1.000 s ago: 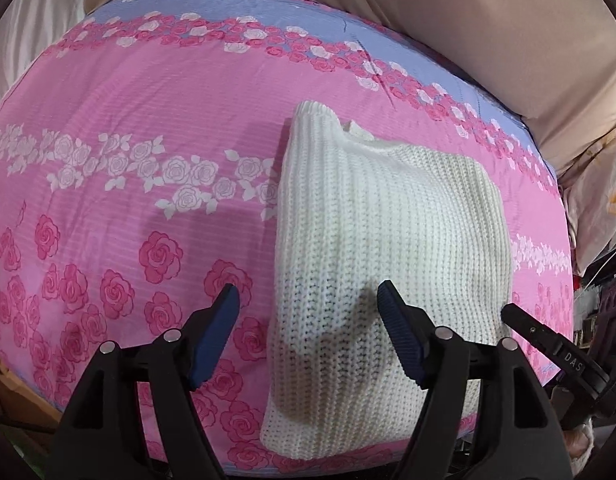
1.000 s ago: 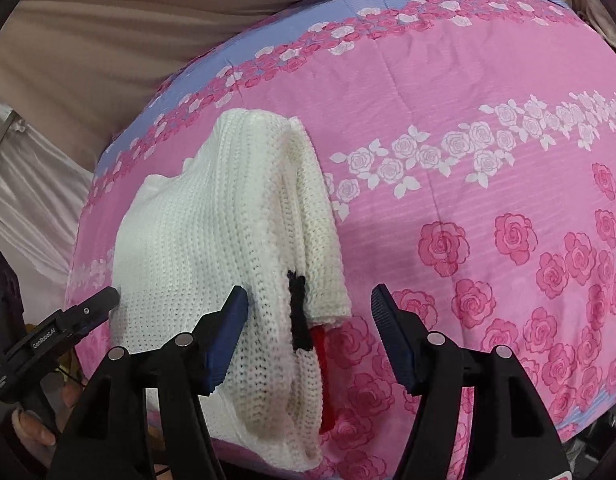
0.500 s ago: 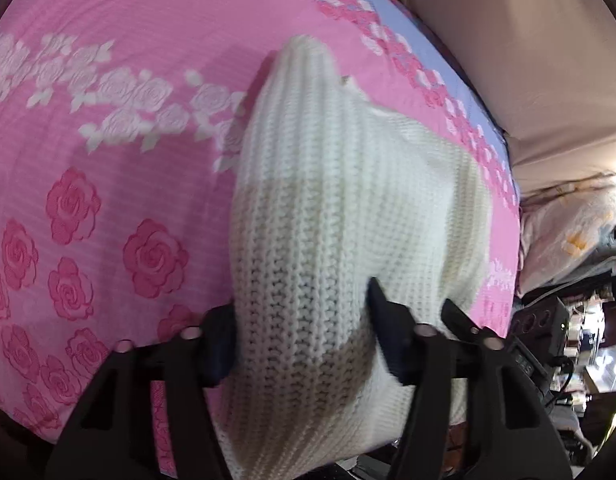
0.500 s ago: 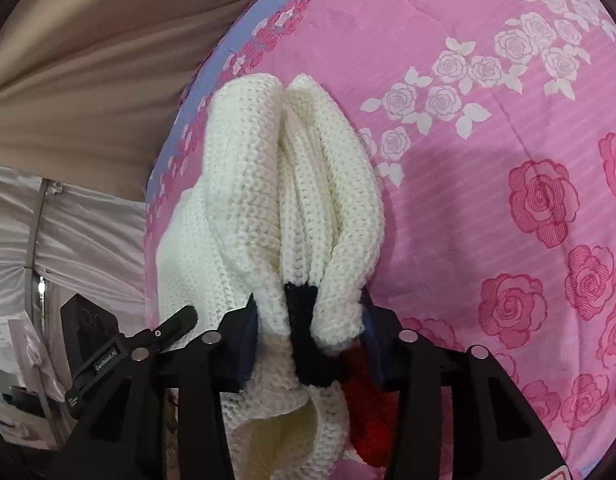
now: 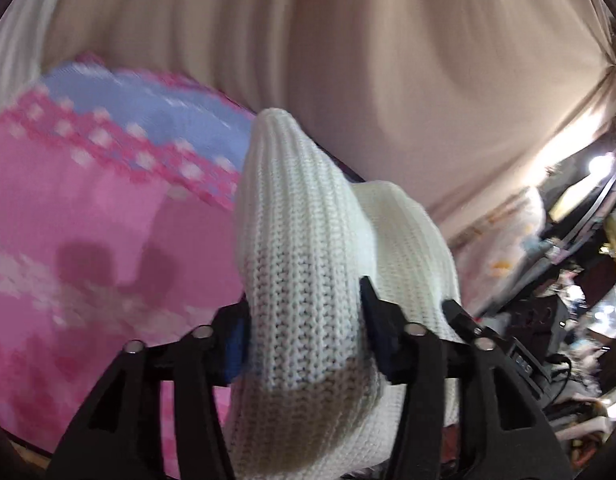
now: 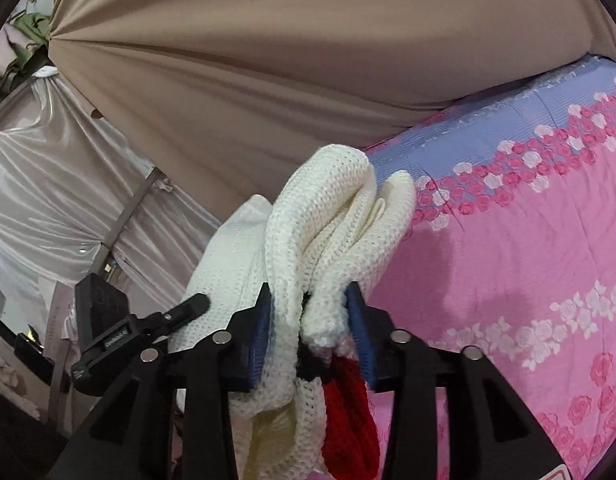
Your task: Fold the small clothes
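A white knit sweater (image 5: 304,240) hangs lifted above the pink rose bedspread (image 5: 88,208). In the left wrist view my left gripper (image 5: 304,340) has a thick fold of it between its blue pads; the jaws are opening, but the knit still fills the gap and touches both pads. The right wrist view shows the sweater (image 6: 327,208) bunched in several folds, with a black and red trim (image 6: 343,396) hanging below. My right gripper (image 6: 311,336) clamps that bunch; its jaws are opening too, with the pads still against the cloth. The other gripper's tip (image 6: 188,308) shows at the left.
A beige curtain (image 6: 268,60) hangs behind the bed. The bedspread (image 6: 527,260) stretches out to the right in the right wrist view. A silvery drape (image 6: 48,200) and cluttered shelves (image 5: 567,280) stand beside the bed.
Both grippers closed on the sweater's near edge and lifted it off the bed. The views have tipped upward, so the curtain now fills the top of both.
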`<move>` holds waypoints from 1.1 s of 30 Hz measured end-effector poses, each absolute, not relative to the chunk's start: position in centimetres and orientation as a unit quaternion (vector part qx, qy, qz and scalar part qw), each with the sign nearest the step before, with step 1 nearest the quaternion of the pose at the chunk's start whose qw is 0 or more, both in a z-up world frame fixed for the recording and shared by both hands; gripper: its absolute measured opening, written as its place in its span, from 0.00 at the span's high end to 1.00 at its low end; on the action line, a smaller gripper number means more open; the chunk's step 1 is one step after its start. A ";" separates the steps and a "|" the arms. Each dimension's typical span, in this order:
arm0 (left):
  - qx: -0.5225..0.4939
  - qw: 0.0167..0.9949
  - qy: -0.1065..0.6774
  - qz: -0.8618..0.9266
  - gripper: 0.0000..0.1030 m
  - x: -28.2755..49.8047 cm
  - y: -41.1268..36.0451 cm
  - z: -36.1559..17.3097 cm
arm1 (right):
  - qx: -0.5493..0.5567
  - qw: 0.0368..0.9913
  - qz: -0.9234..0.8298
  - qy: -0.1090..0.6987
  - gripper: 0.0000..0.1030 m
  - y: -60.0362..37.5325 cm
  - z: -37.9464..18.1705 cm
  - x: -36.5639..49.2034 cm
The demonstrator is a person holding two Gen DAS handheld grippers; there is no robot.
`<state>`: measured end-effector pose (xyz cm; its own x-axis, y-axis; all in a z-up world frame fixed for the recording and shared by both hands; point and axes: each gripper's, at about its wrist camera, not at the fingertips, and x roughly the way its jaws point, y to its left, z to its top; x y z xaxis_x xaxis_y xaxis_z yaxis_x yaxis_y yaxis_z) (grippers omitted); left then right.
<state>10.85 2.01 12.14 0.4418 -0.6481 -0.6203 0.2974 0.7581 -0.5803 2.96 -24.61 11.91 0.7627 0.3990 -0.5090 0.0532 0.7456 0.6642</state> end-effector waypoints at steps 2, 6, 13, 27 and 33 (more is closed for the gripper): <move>-0.161 0.855 0.436 -0.230 0.12 12.3 4.1 10.8 | 0.329 0.874 0.074 0.348 0.43 -23.6 8.0 5.0; -0.086 0.864 0.488 -0.094 0.32 14.7 7.9 3.6 | 0.338 0.844 -0.004 0.416 0.73 -22.4 1.6 5.1; -0.068 0.864 0.485 -0.115 0.30 11.1 8.9 1.8 | 0.214 0.886 0.024 0.411 0.75 -13.7 3.3 2.6; 0.028 0.880 0.456 -0.131 0.25 9.2 7.1 1.1 | 0.178 0.856 -0.072 0.480 0.81 -16.5 -3.3 8.0; 0.056 0.894 0.430 -0.115 0.25 8.5 6.3 0.7 | 0.058 0.861 -0.054 0.503 0.79 -11.8 -5.1 8.3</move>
<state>8.46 6.32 0.69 0.6030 -0.1581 -0.7820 0.2540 0.9672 0.0004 8.28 -11.76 -5.11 0.4880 -0.0341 -0.8722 0.1503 0.9876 0.0455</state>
